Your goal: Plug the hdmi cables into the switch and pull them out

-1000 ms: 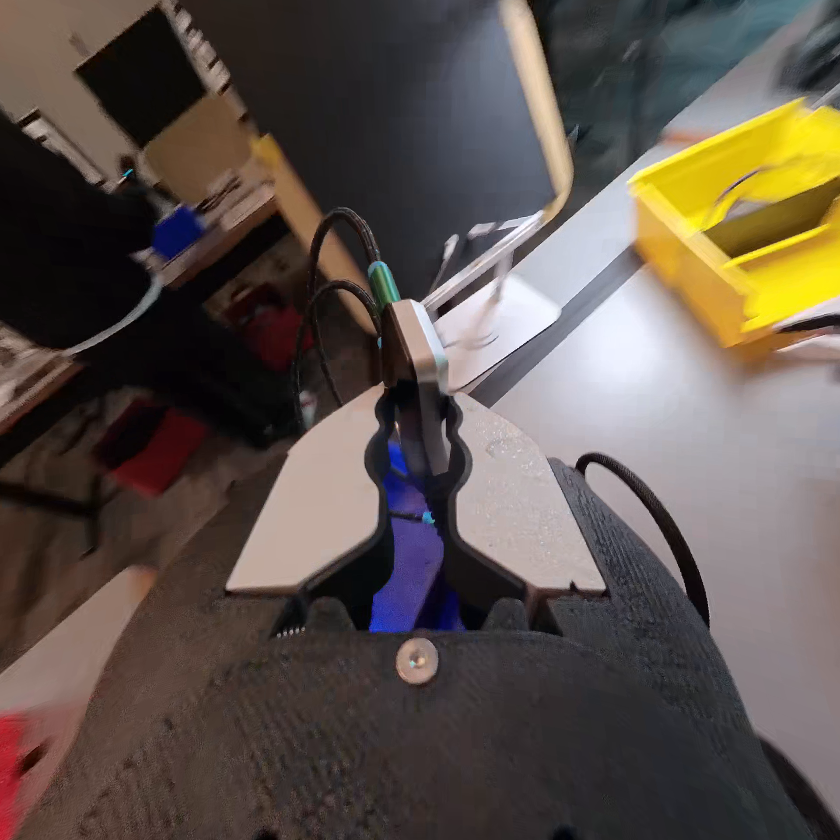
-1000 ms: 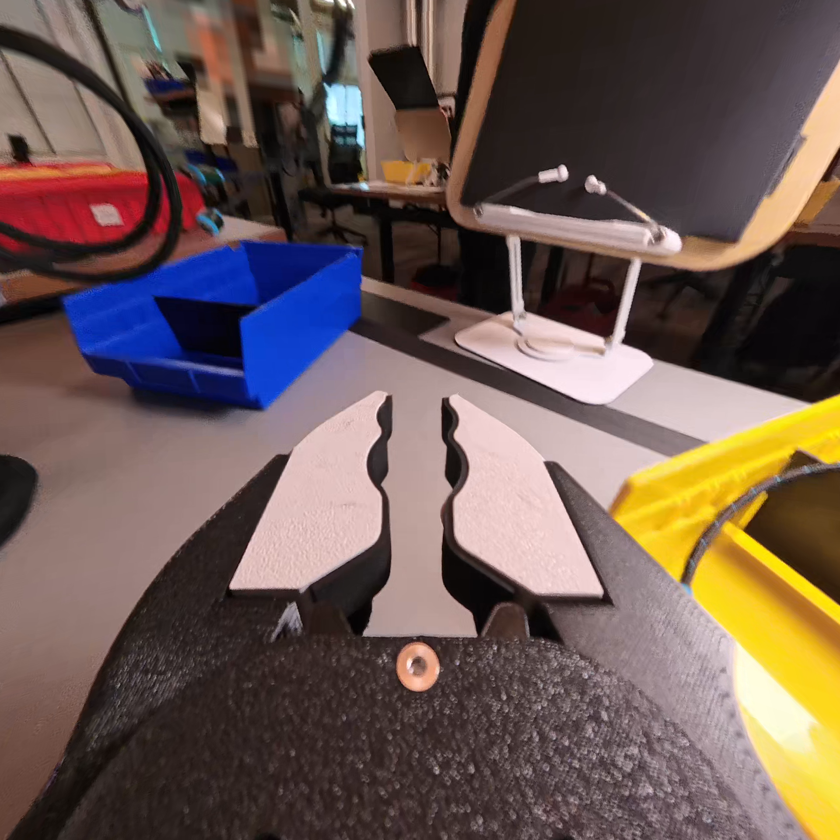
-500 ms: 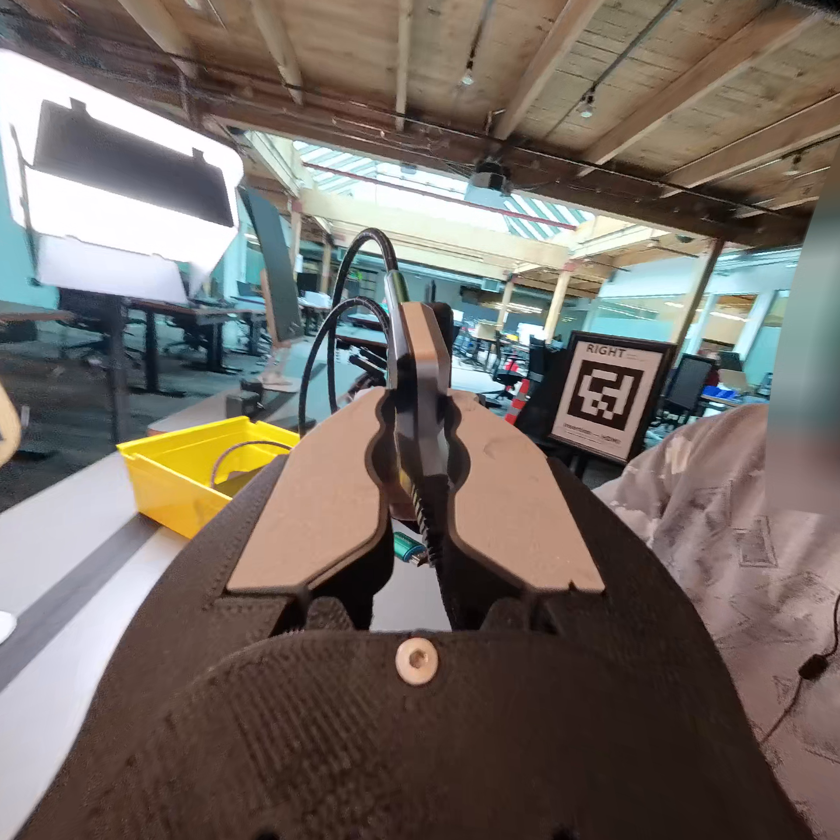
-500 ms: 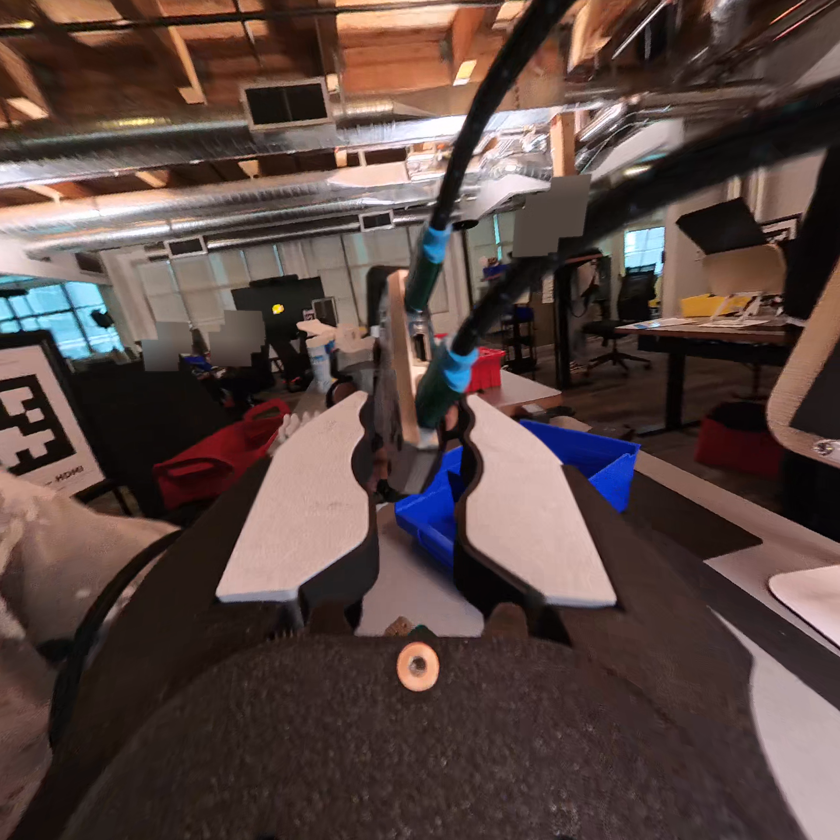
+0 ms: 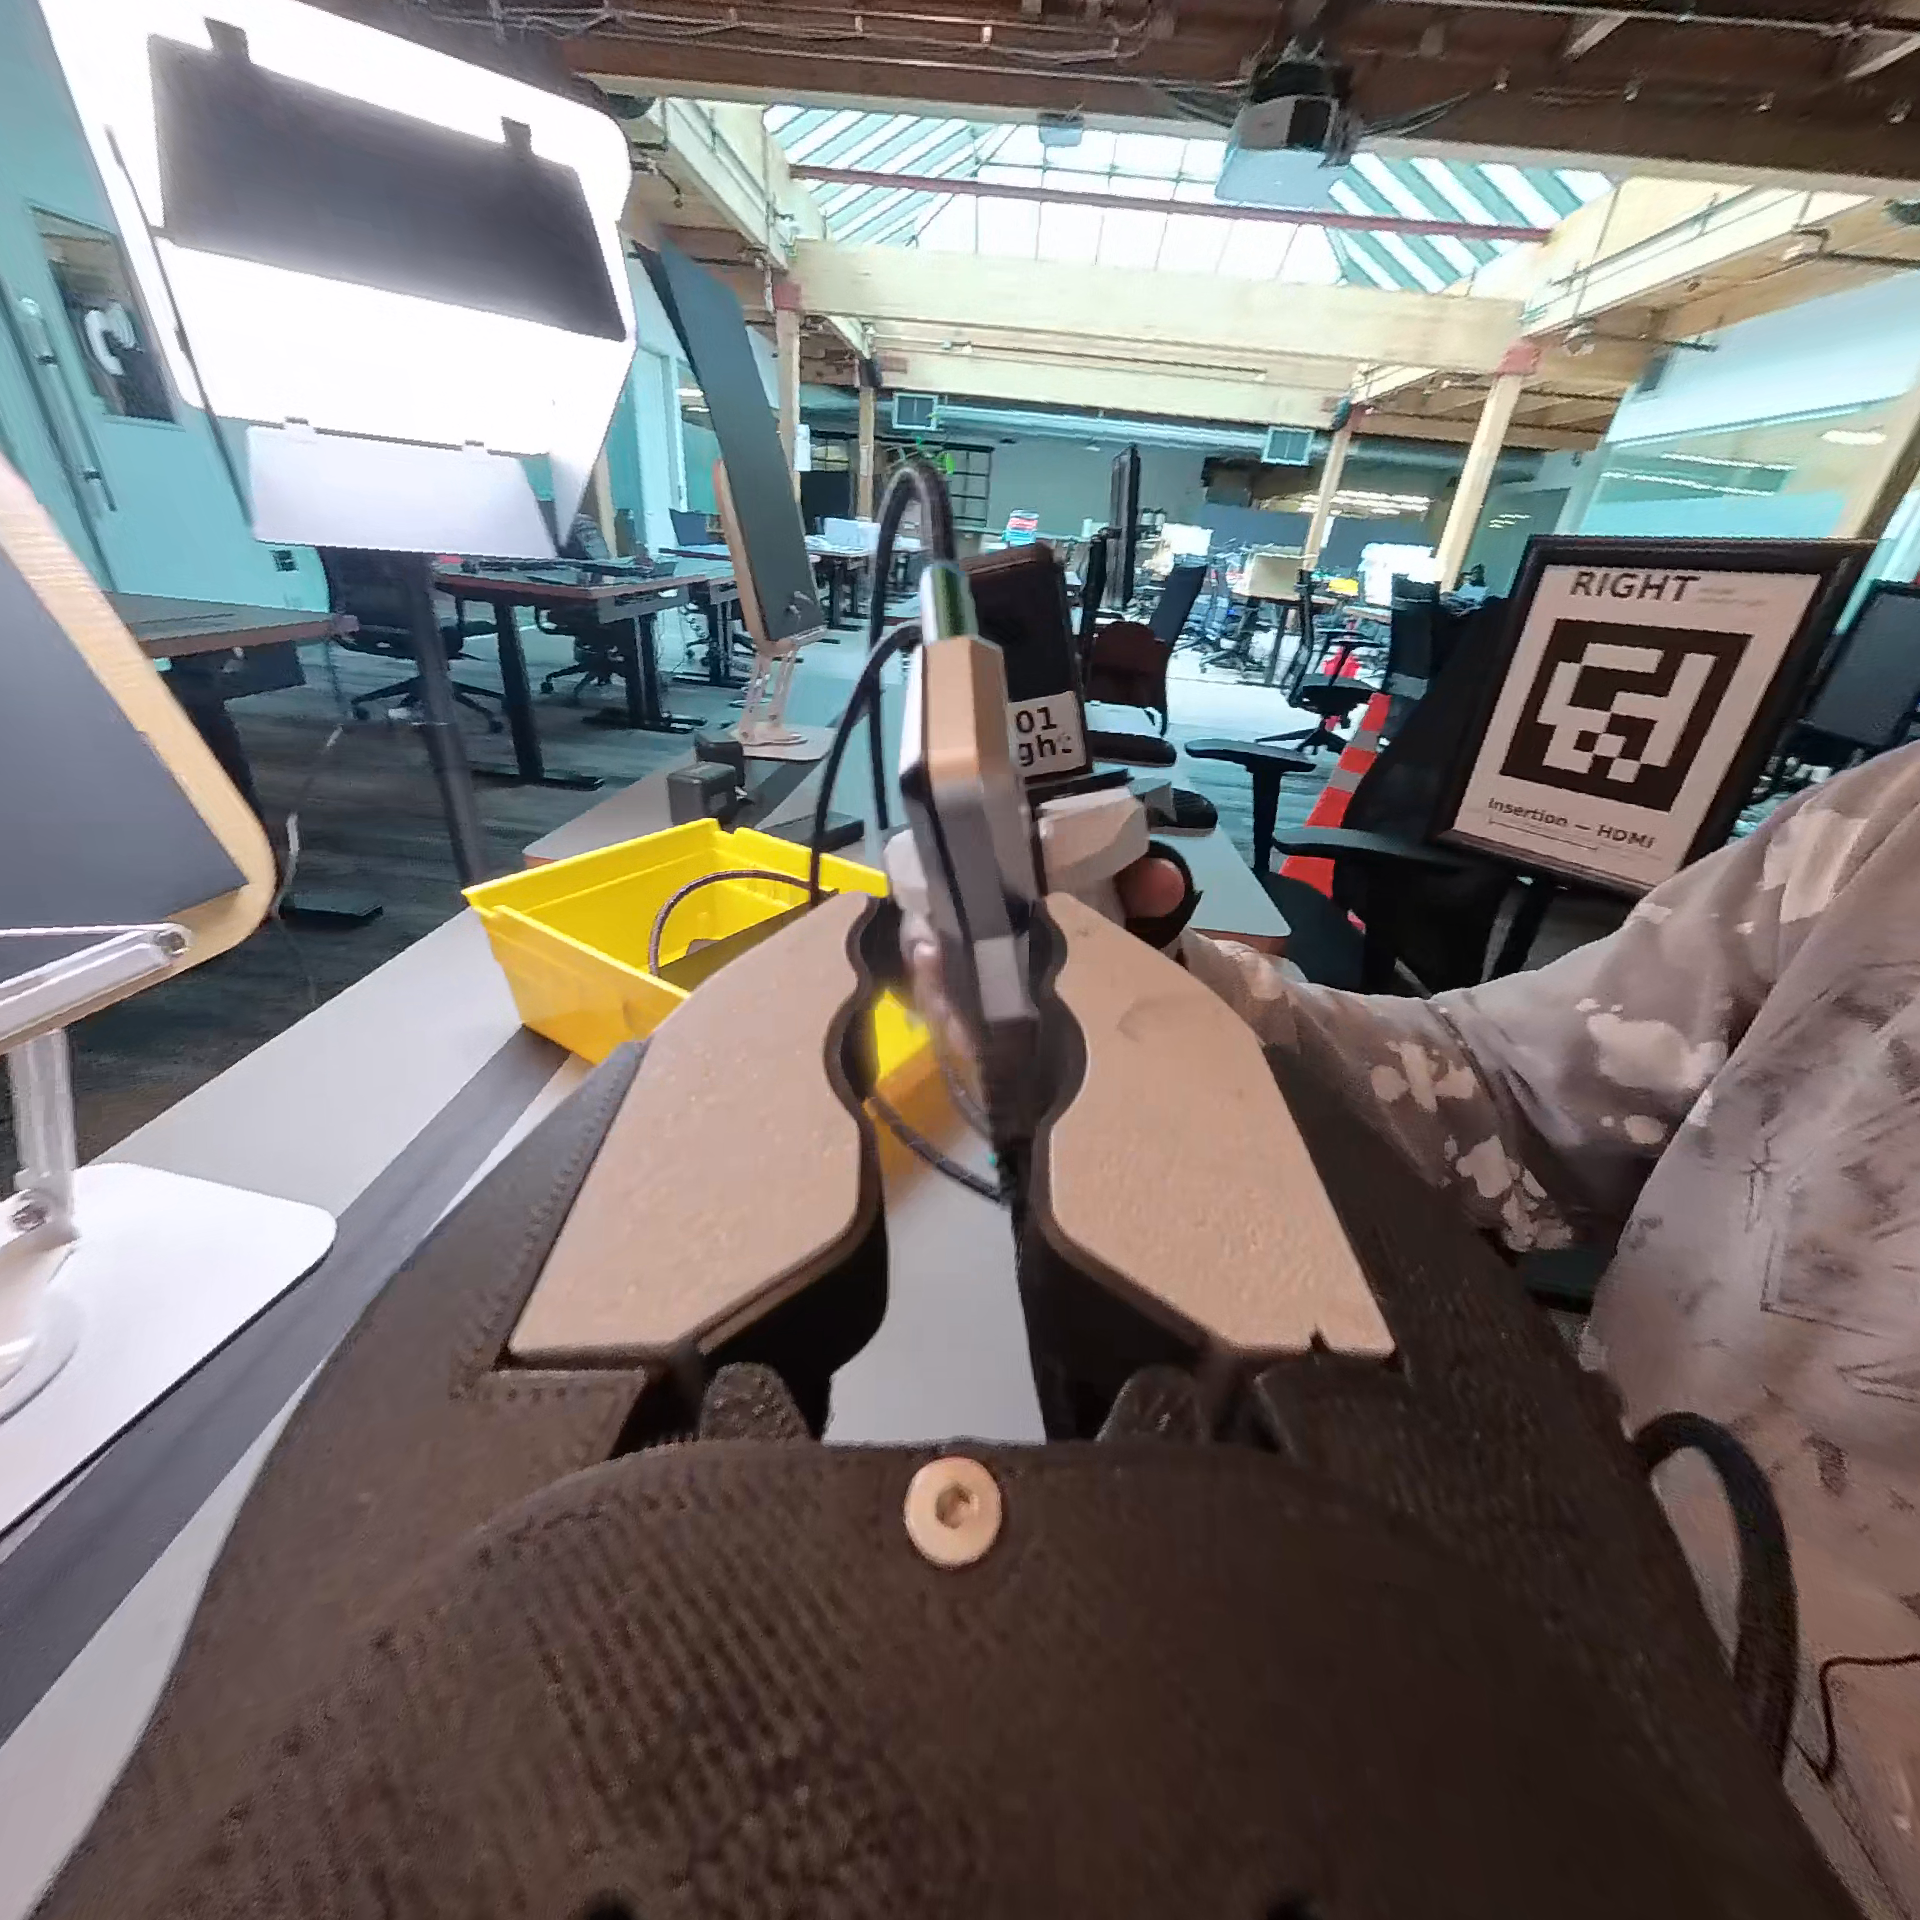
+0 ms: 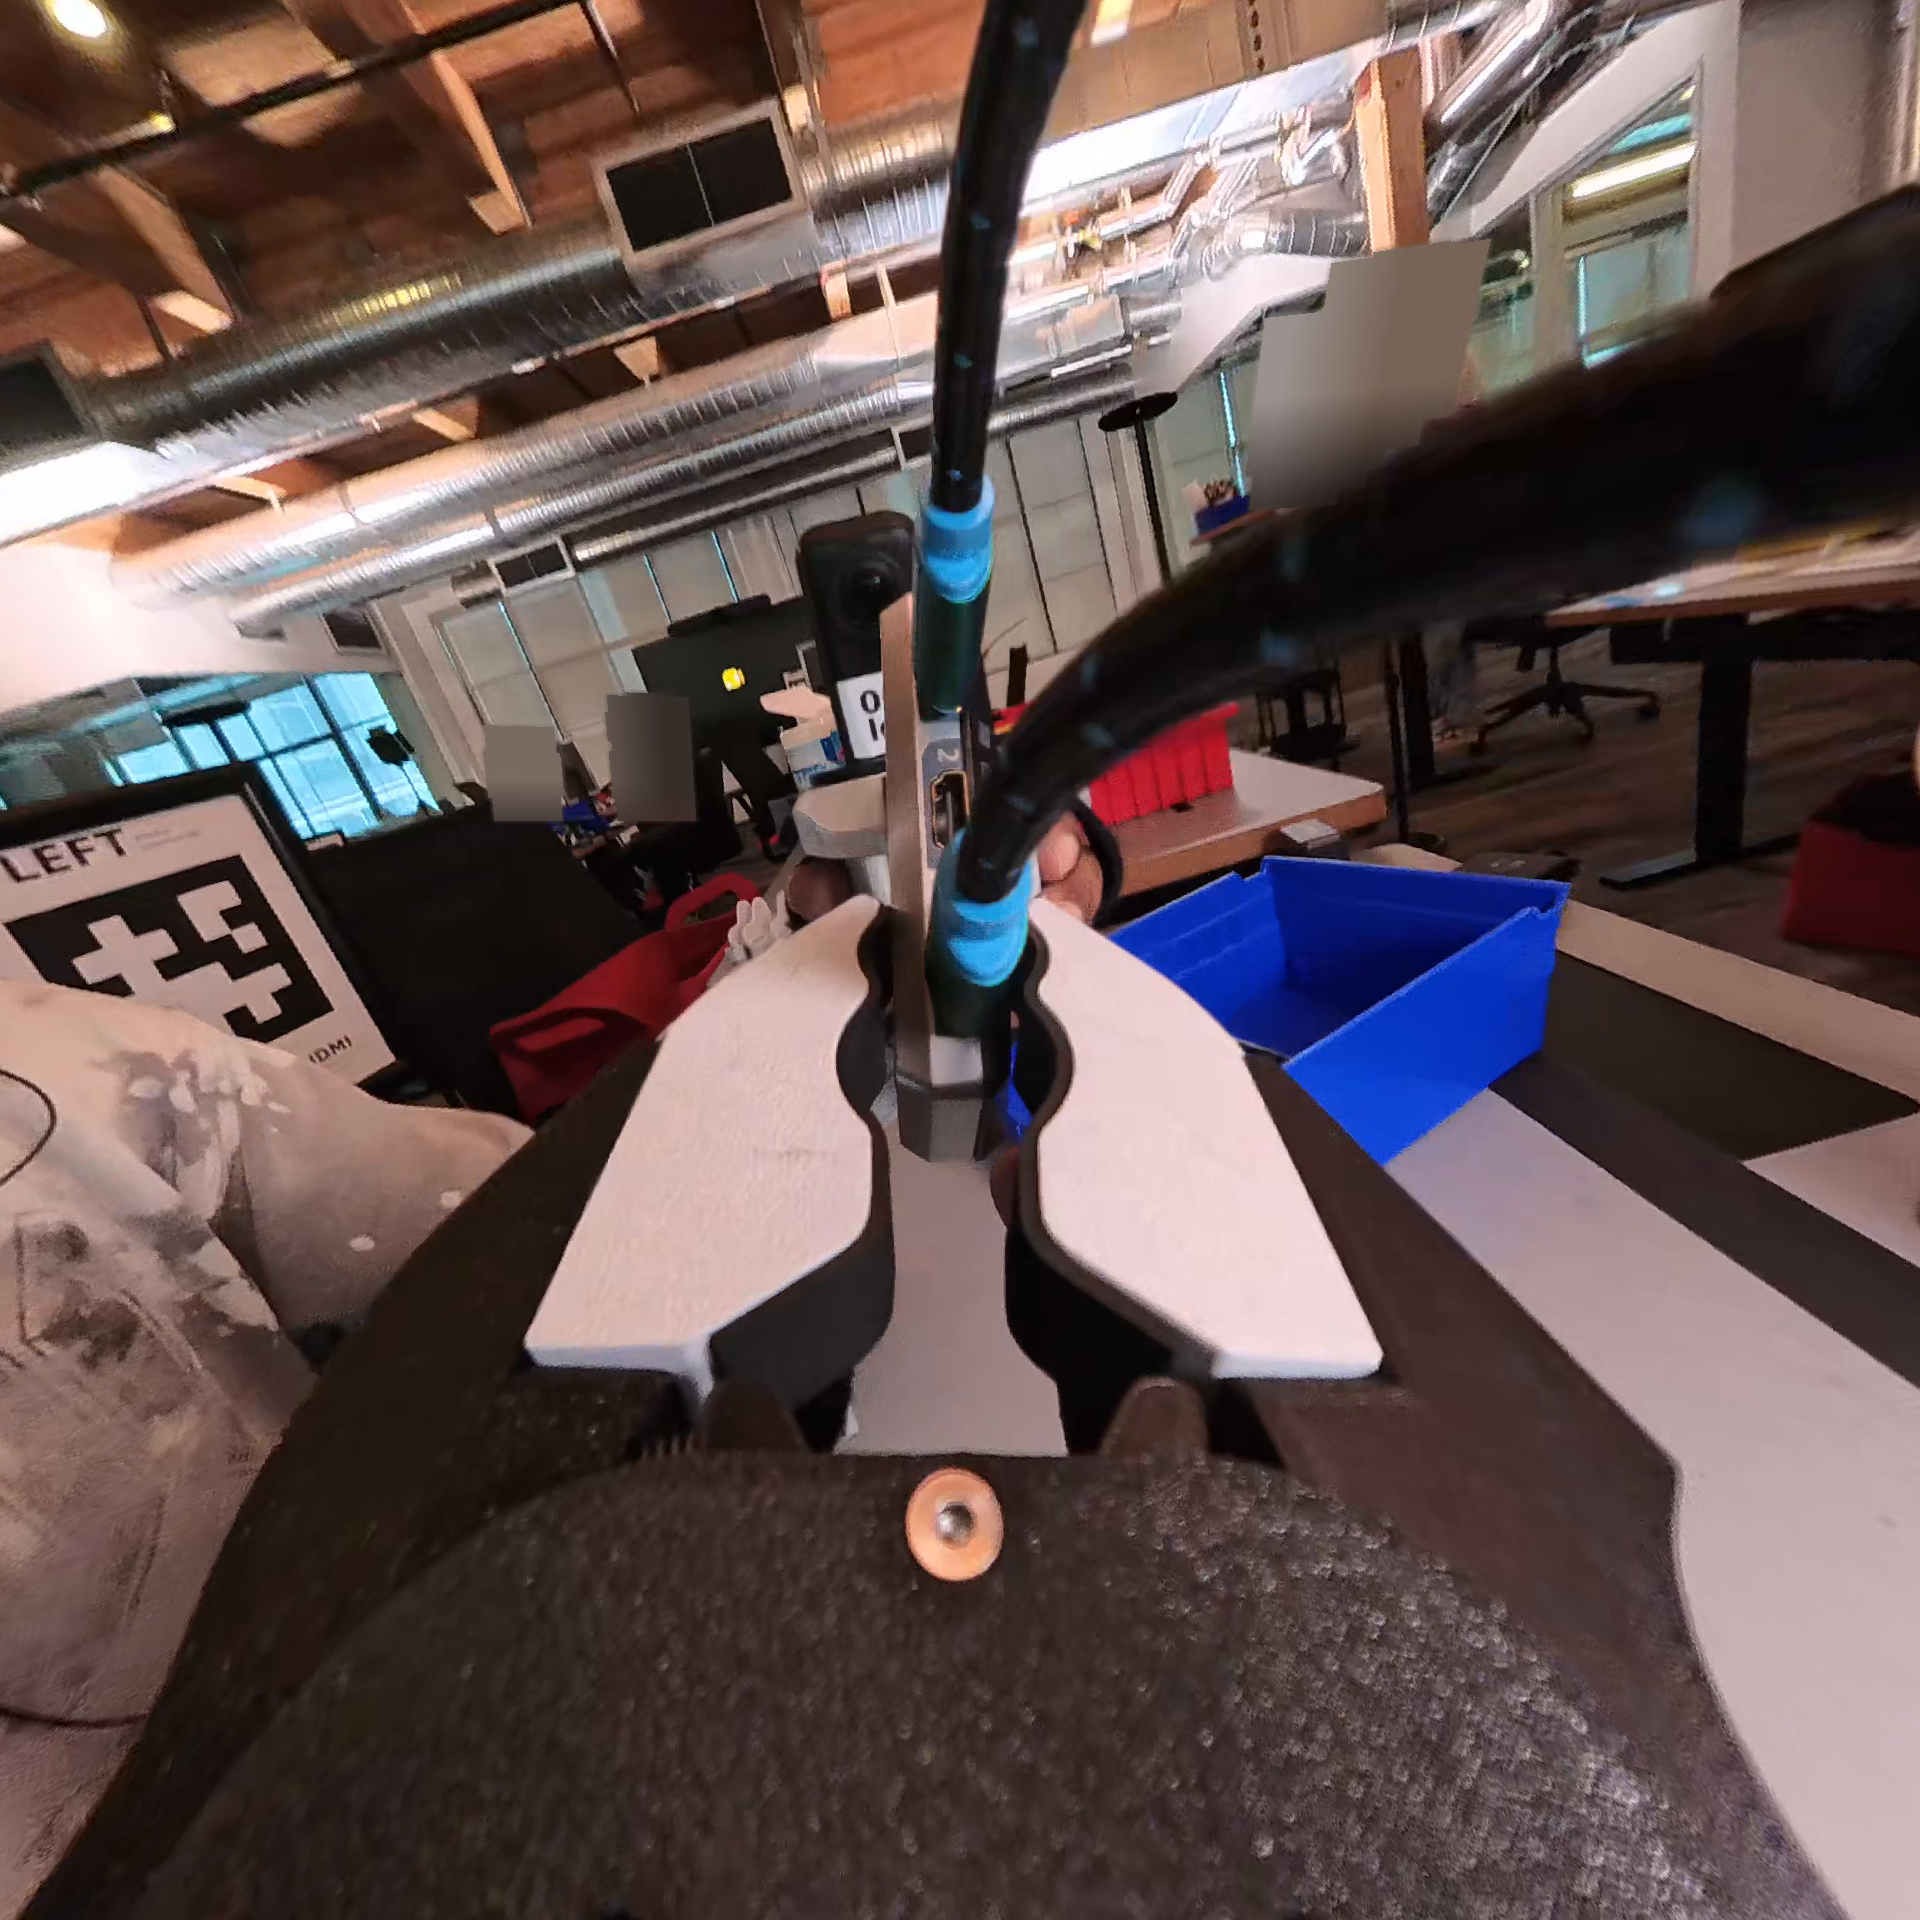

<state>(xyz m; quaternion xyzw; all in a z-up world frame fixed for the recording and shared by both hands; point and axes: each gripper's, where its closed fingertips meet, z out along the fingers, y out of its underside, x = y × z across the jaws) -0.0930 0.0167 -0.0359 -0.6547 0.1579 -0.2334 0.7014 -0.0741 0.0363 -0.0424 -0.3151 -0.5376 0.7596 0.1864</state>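
I hold the silver HDMI switch (image 5: 966, 831) upright in the air, pinched in my left gripper (image 5: 961, 935). A green-collared plug (image 5: 945, 613) enters its top, and a thin black cable hangs from its bottom. In the right wrist view the switch (image 6: 902, 831) shows edge-on with two blue-collared plugs in it: an upper one (image 6: 956, 623) and a lower one (image 6: 977, 956), with a free port between them. My right gripper (image 6: 951, 935) faces the left one and is closed around the lower plug beside the switch's edge. Thick black cables (image 6: 1455, 499) arc up and to the right.
A yellow bin (image 5: 582, 935) with a coiled cable stands on the grey table (image 5: 312, 1060). A blue bin (image 6: 1403, 966) stands at the right. A tablet stand's white base (image 5: 156, 1278) is at the left. A person's patterned sleeve (image 5: 1558, 1091) and framed marker signs (image 5: 1642, 717) are close by.
Both grippers rose from the table and turned to face each other. My right gripper, empty a second ago, now closes on the lower plug. The left still holds the switch.
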